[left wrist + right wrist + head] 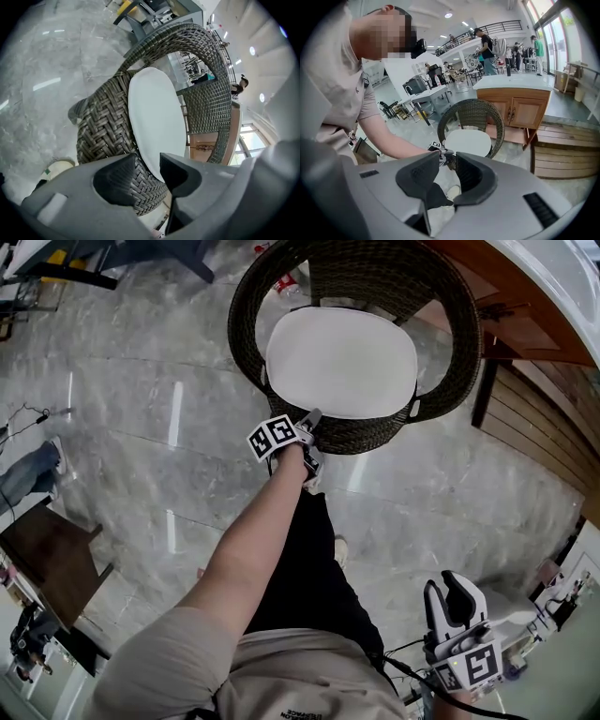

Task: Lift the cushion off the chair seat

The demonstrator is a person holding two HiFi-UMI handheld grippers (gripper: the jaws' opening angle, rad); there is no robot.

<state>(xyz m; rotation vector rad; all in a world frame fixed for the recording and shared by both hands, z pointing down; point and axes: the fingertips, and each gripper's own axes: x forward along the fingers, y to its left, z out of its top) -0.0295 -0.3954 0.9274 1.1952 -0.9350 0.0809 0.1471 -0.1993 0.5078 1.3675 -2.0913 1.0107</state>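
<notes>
A white cushion (342, 362) lies on the seat of a round dark wicker chair (246, 310). My left gripper (309, 432) is stretched out to the chair's front rim, just below the cushion's near edge. In the left gripper view its jaws (149, 166) stand open, with the wicker rim (101, 126) and the cushion's edge (154, 117) in line with the gap and no pad pressing. My right gripper (448, 592) hangs low at the right, far from the chair, and is open and empty (447, 171). The right gripper view shows the cushion (467, 142) and the left gripper (445, 157).
A wooden cabinet (525, 324) with a white top stands right behind the chair, with slatted wooden steps (562, 154) beside it. A dark low table (47, 559) is at the left. A bottle (286, 284) lies on the marble floor behind the chair. People stand far back.
</notes>
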